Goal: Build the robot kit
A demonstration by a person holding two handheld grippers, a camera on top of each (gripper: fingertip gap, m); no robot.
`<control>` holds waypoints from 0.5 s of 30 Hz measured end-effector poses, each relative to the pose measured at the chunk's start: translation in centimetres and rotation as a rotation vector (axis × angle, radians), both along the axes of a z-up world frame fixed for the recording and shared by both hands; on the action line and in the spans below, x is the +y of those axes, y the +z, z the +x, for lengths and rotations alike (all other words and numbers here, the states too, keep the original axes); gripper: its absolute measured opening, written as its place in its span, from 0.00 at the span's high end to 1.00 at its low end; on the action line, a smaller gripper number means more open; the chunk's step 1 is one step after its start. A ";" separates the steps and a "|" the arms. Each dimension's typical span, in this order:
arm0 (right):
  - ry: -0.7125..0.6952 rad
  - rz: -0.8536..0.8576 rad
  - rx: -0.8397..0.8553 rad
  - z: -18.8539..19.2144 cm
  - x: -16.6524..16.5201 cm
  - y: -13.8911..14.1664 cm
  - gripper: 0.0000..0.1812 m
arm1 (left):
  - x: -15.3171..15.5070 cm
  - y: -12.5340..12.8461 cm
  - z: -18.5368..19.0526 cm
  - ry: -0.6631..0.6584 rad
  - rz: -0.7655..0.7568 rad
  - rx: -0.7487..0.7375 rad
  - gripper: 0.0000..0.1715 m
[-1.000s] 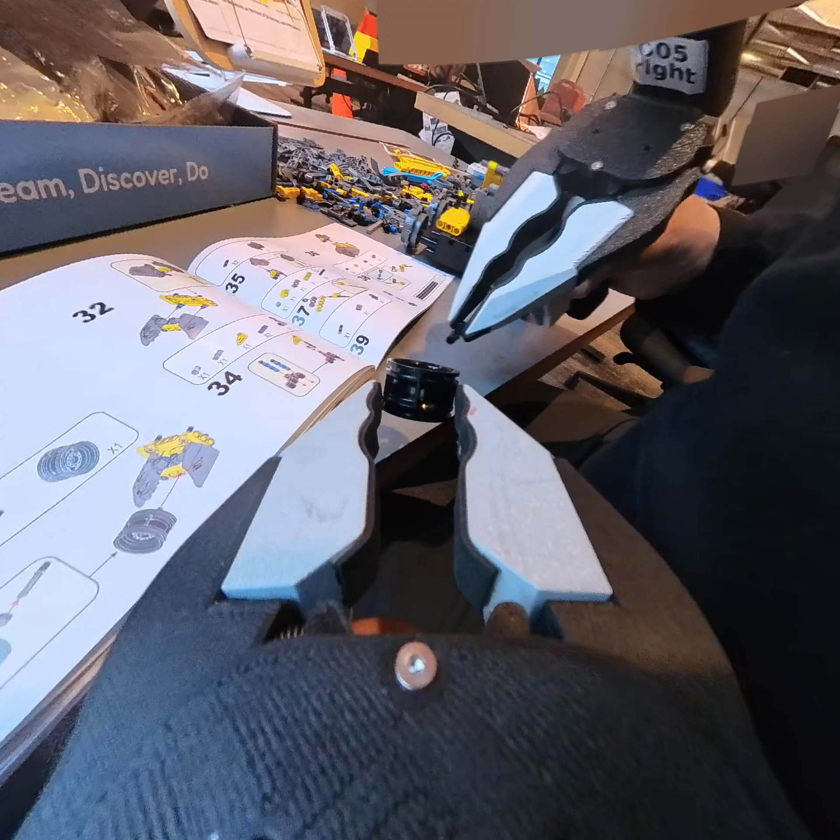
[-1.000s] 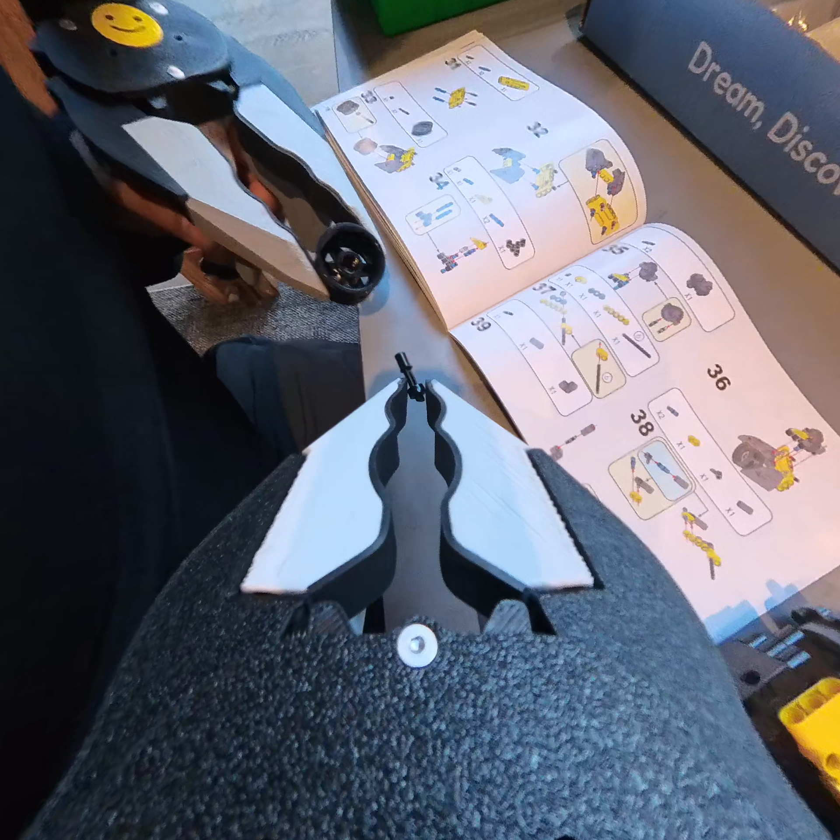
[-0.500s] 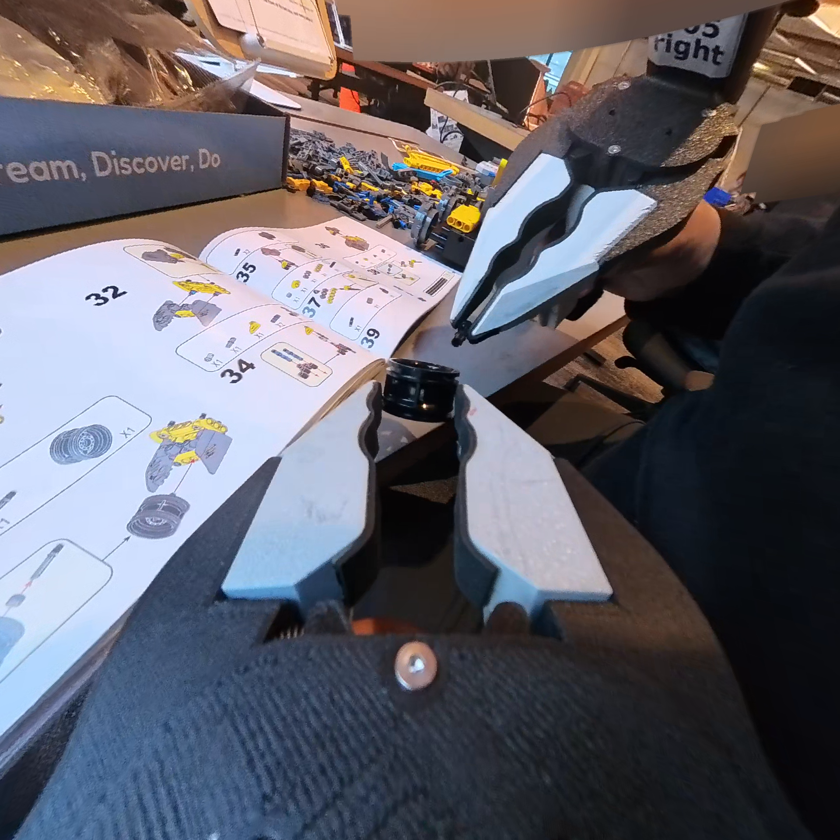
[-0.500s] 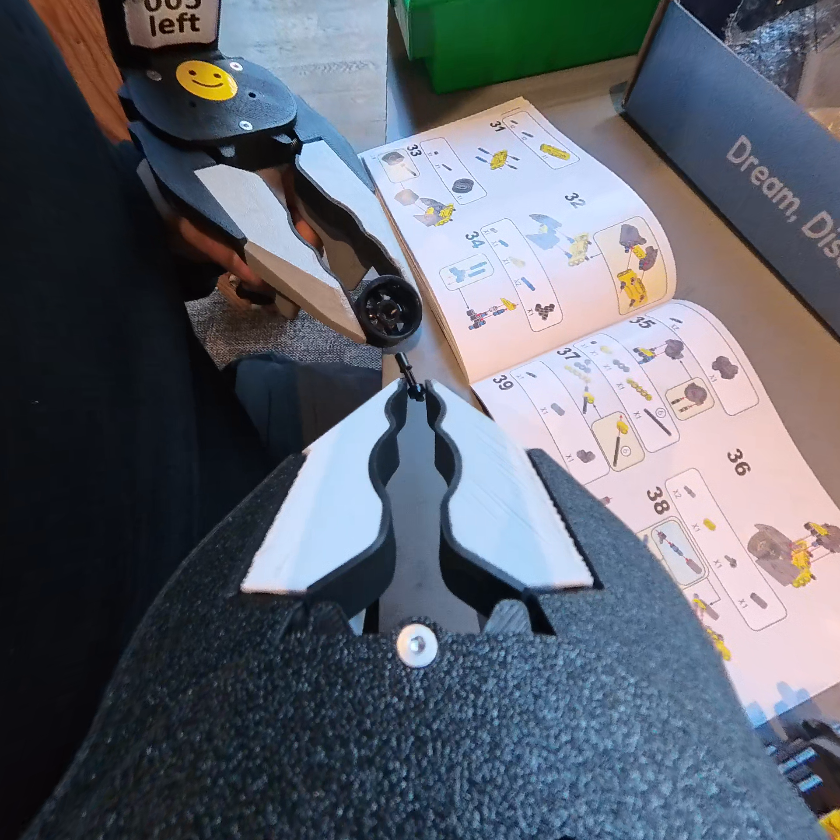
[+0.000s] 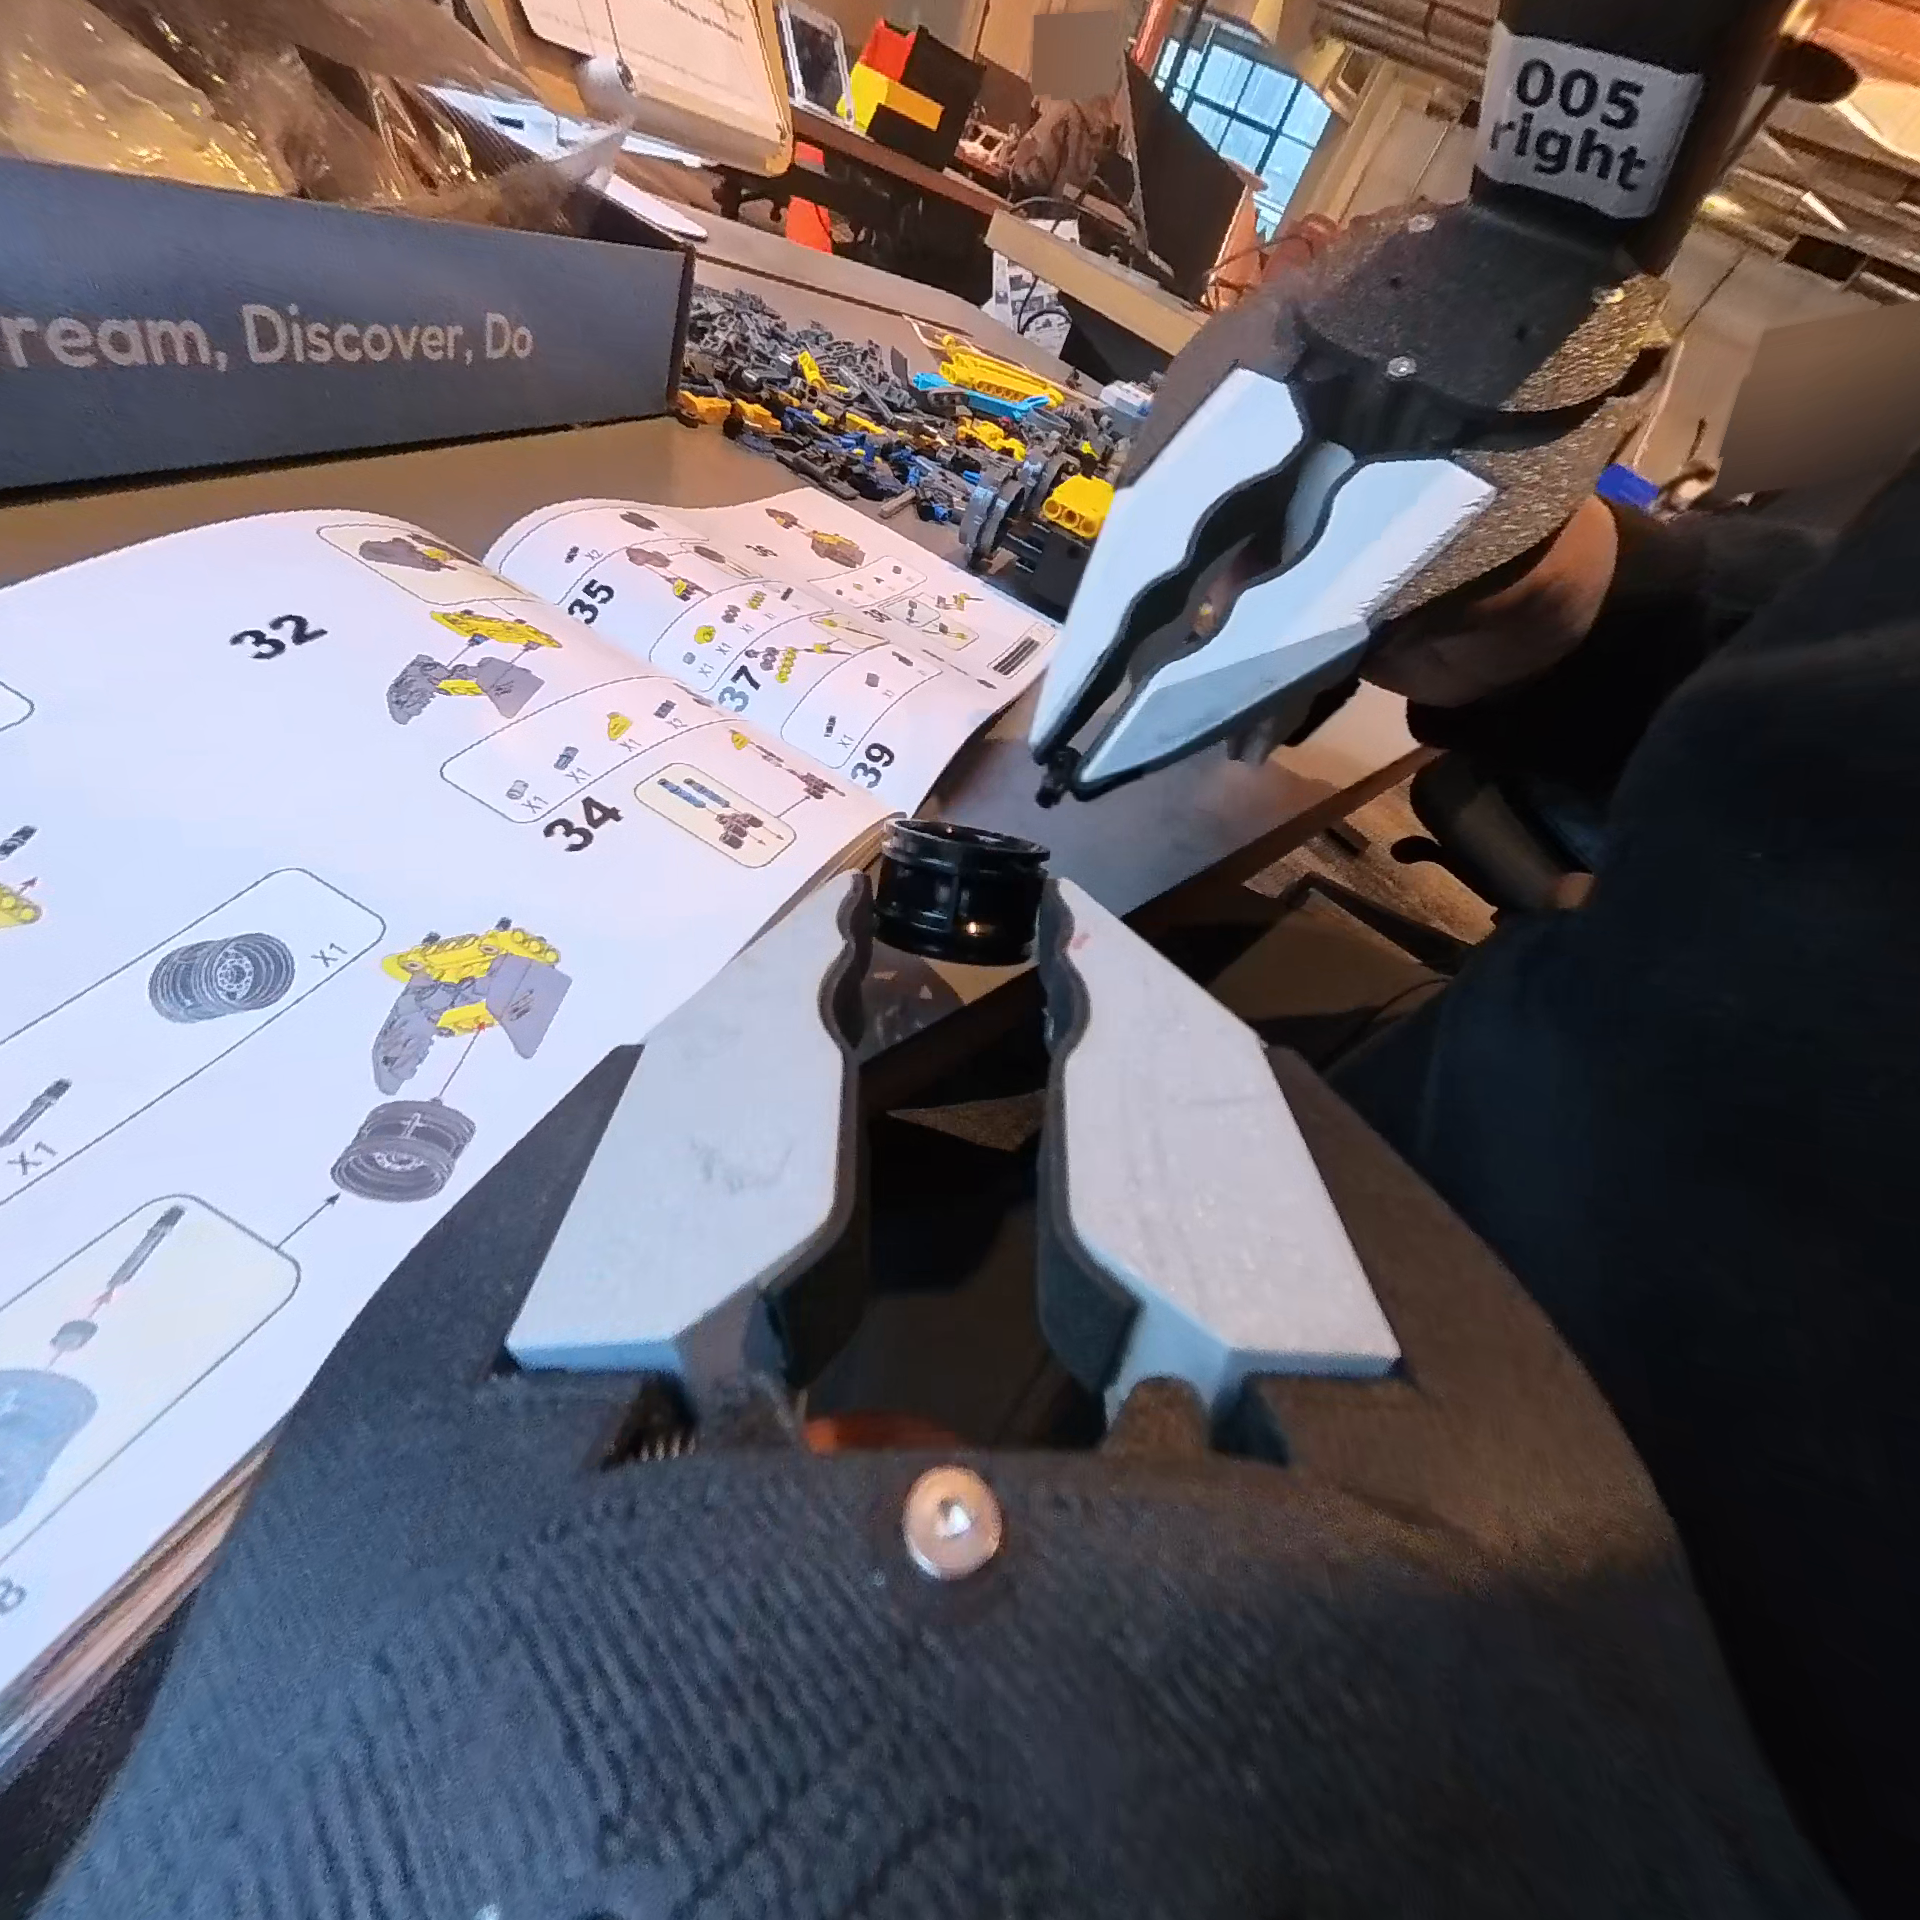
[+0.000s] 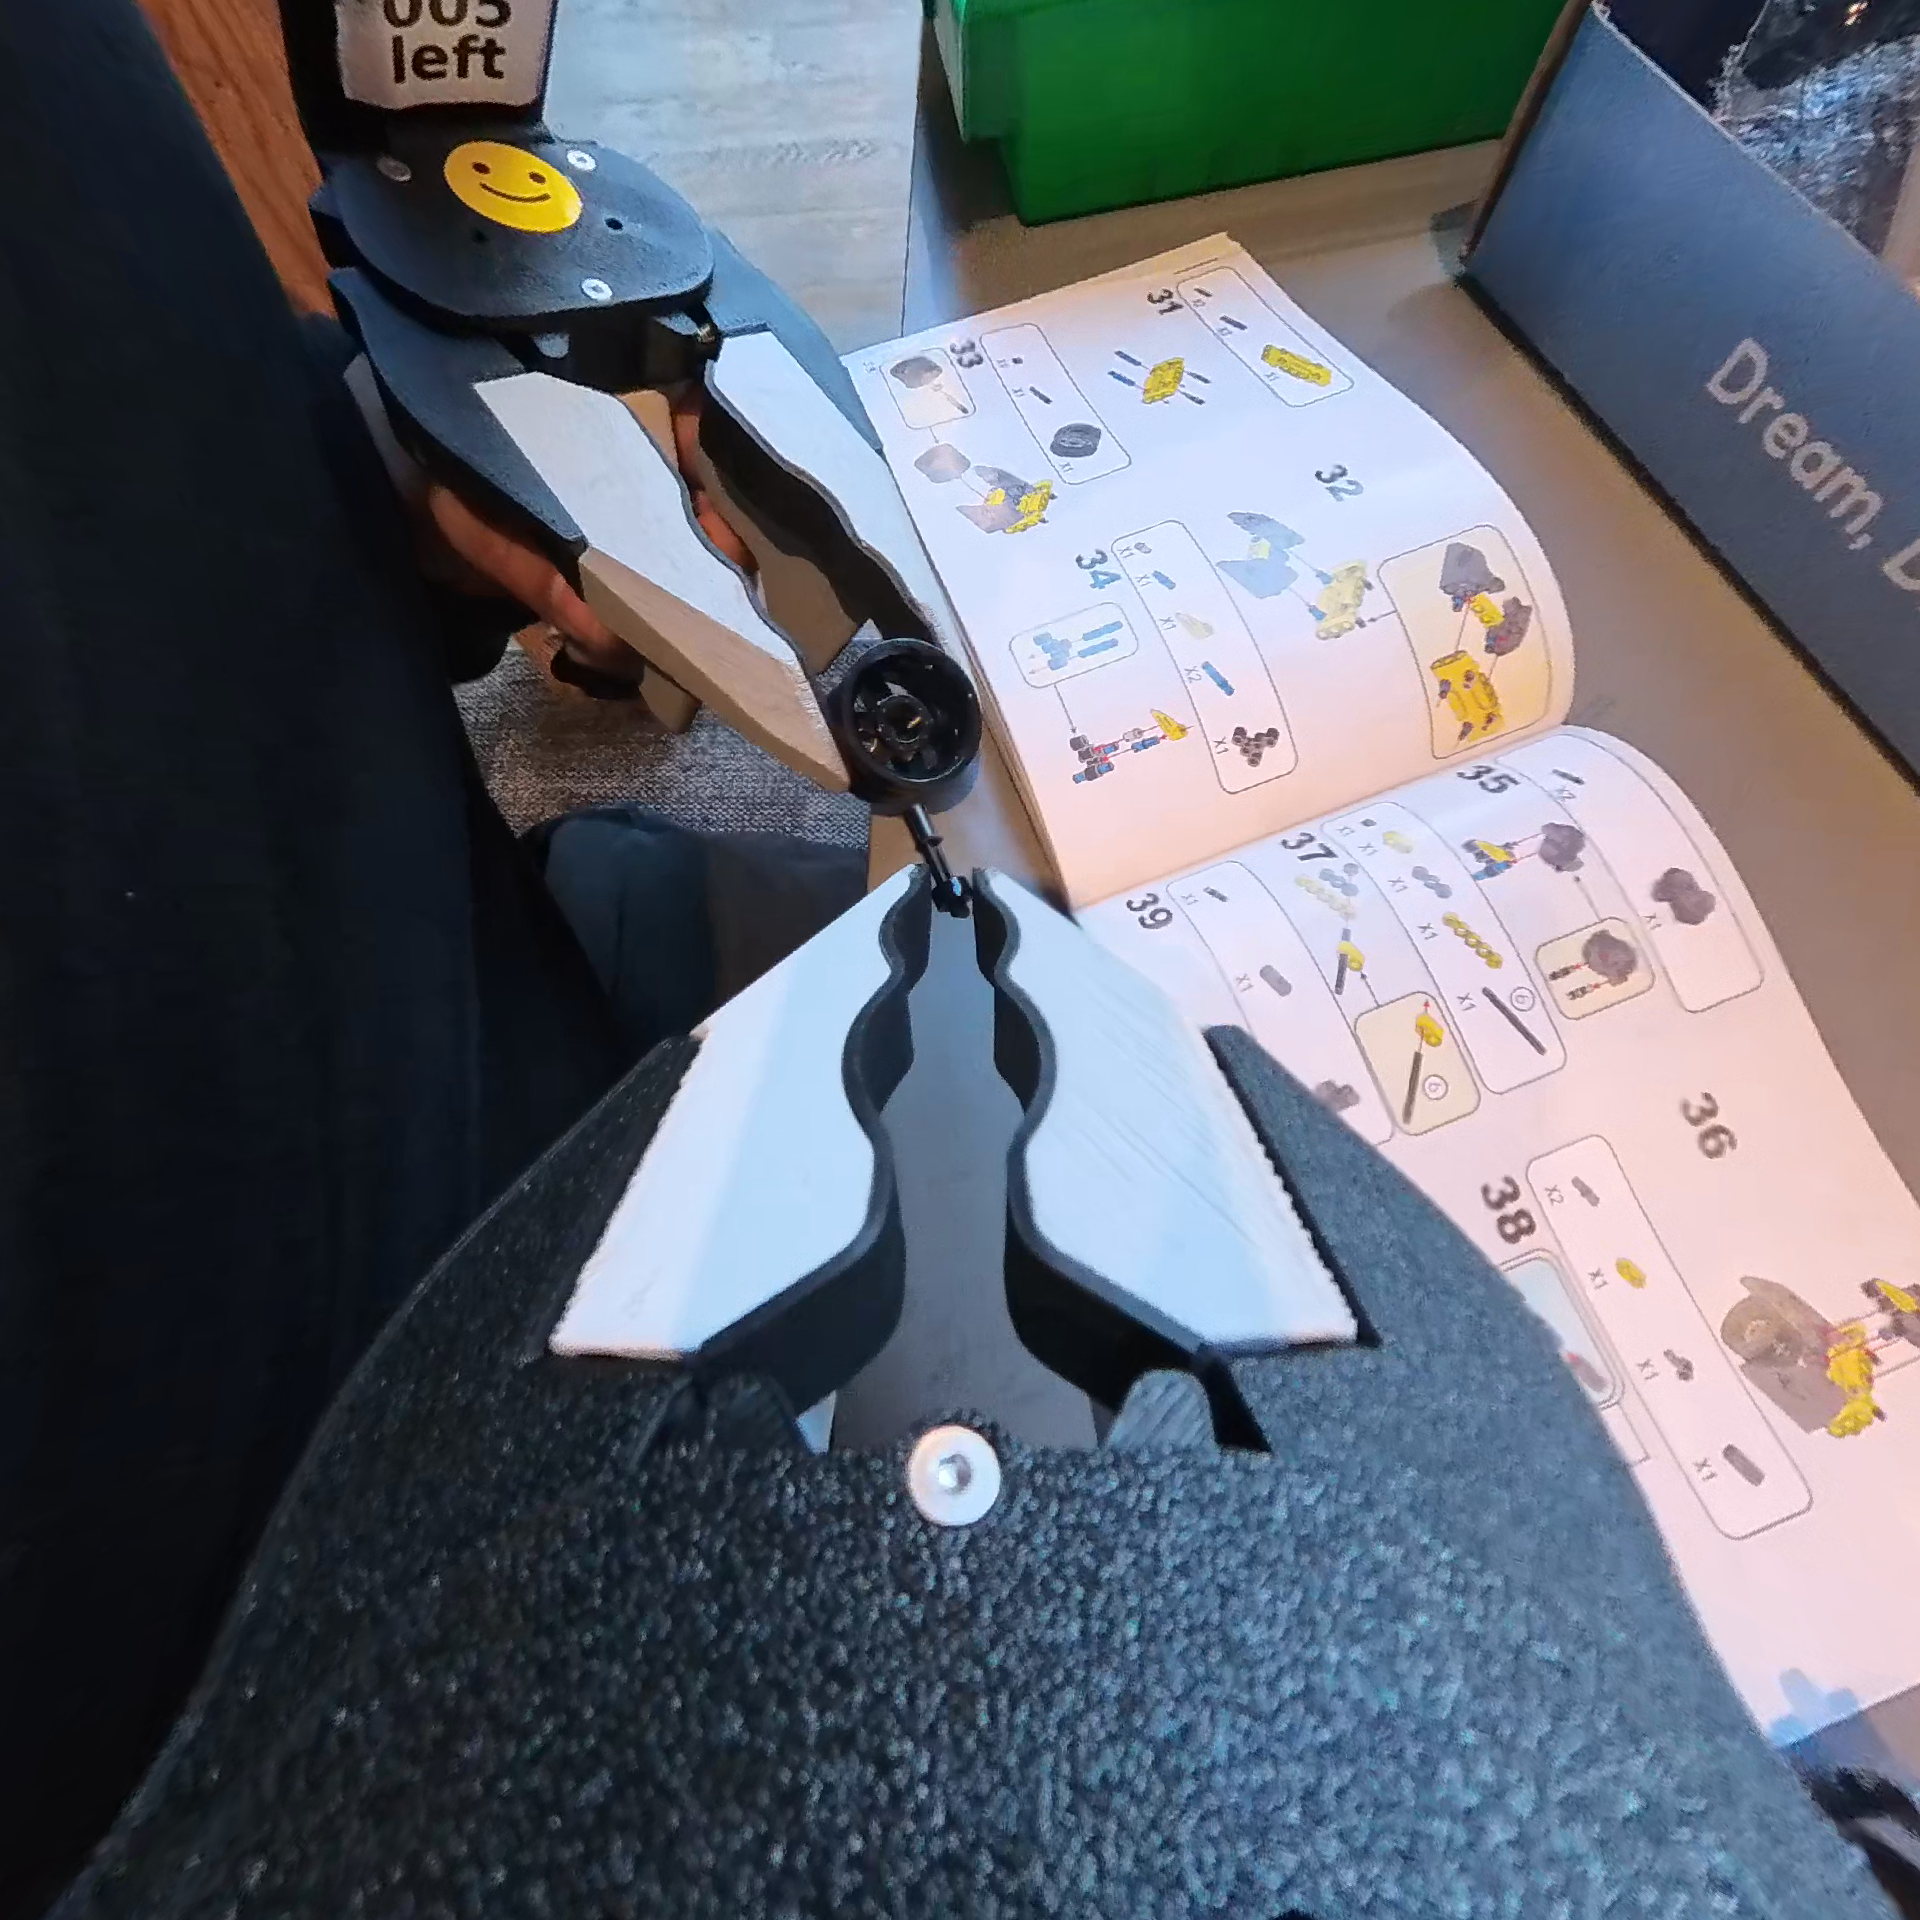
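Observation:
My left gripper (image 5: pixel 951 902) is shut on a small black wheel rim (image 5: pixel 958 888), held by its sides over the table's near edge; the rim also shows in the right wrist view (image 6: pixel 914 724) with its hub facing the right gripper. My right gripper (image 6: pixel 948 891) is shut on a thin black pin (image 6: pixel 935 860), whose free end points at the rim and sits just short of its lower edge. In the left wrist view the right gripper (image 5: pixel 1062 774) hangs just above and right of the rim, pin tip down.
An open instruction booklet (image 5: pixel 312 831) lies on the grey table (image 5: pixel 1143 831), also in the right wrist view (image 6: pixel 1351 831). A dark box (image 5: pixel 312 332) stands behind it. A pile of loose yellow, blue and grey building parts (image 5: pixel 883 416) lies beyond. A green bin (image 6: pixel 1195 94) stands at the far end. Only a small space, under 4 cm, lies between the two pairs of fingers.
The two grippers have come closer together. The pin tip now nearly reaches the rim, where a wide gap lay a second ago. Both stay shut.

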State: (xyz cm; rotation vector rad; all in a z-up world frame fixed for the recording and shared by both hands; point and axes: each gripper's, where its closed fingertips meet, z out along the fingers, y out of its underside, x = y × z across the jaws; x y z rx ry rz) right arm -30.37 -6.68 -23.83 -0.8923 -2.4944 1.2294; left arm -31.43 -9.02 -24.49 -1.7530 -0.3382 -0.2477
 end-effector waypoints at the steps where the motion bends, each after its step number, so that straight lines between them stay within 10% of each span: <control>1: 0.000 -0.005 0.002 -0.2 0.0 0.2 0.96 | -0.1 0.0 -0.1 0.003 0.001 0.003 0.82; 15: -0.012 0.001 0.002 -0.8 -0.2 0.1 0.96 | -0.5 0.1 -0.6 0.020 0.013 -0.015 0.82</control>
